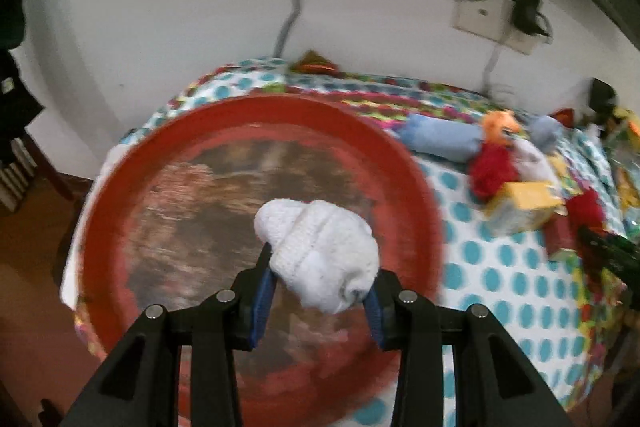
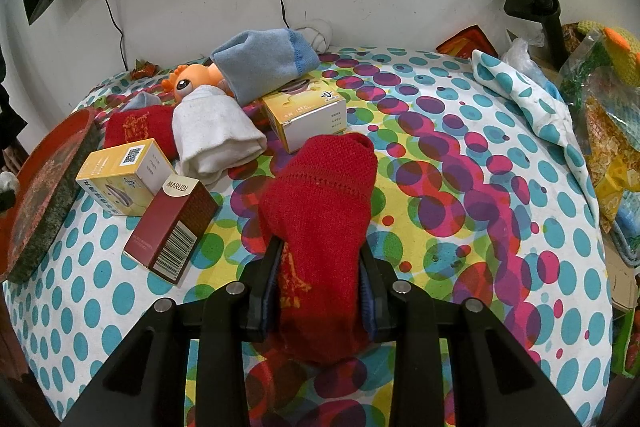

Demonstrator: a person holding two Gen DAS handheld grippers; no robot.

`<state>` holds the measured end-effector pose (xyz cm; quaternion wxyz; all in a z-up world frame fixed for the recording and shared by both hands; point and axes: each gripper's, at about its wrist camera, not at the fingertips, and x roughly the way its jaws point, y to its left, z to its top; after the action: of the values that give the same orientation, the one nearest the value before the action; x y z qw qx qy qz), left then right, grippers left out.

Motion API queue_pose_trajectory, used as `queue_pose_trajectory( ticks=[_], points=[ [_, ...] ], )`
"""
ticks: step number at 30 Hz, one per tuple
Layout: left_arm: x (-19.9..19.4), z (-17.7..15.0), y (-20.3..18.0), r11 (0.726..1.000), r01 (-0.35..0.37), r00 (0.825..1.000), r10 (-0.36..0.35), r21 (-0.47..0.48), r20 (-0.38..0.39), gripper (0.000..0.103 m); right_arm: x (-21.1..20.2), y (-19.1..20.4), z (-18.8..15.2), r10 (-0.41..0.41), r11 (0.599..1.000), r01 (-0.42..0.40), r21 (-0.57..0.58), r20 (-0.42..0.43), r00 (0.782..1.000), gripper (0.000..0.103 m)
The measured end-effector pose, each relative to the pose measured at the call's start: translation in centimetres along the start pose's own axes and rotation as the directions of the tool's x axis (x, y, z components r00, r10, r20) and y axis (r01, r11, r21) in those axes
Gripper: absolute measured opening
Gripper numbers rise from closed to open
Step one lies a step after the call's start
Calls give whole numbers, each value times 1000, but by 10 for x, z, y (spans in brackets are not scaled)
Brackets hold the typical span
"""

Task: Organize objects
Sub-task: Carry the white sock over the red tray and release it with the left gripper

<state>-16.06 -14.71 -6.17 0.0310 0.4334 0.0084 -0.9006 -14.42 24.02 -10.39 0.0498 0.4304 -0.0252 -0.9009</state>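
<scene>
The left claw (image 1: 320, 267) is clamped on a rolled white sock (image 1: 320, 251) over the red tray (image 1: 120, 187); lower it before letting go. The right claw (image 2: 320, 283) grips a red sock (image 2: 320, 203) above the worktop (image 2: 460, 187), and should wait its turn.

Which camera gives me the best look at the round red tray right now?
The left wrist view. There the red tray fills most of the frame, seen from above with nearly its whole rim visible, under the white sock held in the left gripper. The right wrist view shows only the tray's edge, at far left.
</scene>
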Motion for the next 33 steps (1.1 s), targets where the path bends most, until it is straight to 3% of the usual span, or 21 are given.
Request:
queue_pose_trajectory(
  ticks=[17, 22, 33],
  points=[
    [42, 17, 94, 983, -178, 983, 176, -41, -55, 40, 2, 0, 0, -20, 1000, 19, -16, -3, 1000, 31],
    [53, 18, 117, 979, -178, 982, 170, -98, -82, 40, 2, 2, 0, -33, 999, 33, -23, -4, 999, 32],
    [61, 17, 128, 978, -191, 980, 185, -81, -70, 41, 2, 4, -1, -44, 999, 44, -28, -5, 999, 33]
  ],
)
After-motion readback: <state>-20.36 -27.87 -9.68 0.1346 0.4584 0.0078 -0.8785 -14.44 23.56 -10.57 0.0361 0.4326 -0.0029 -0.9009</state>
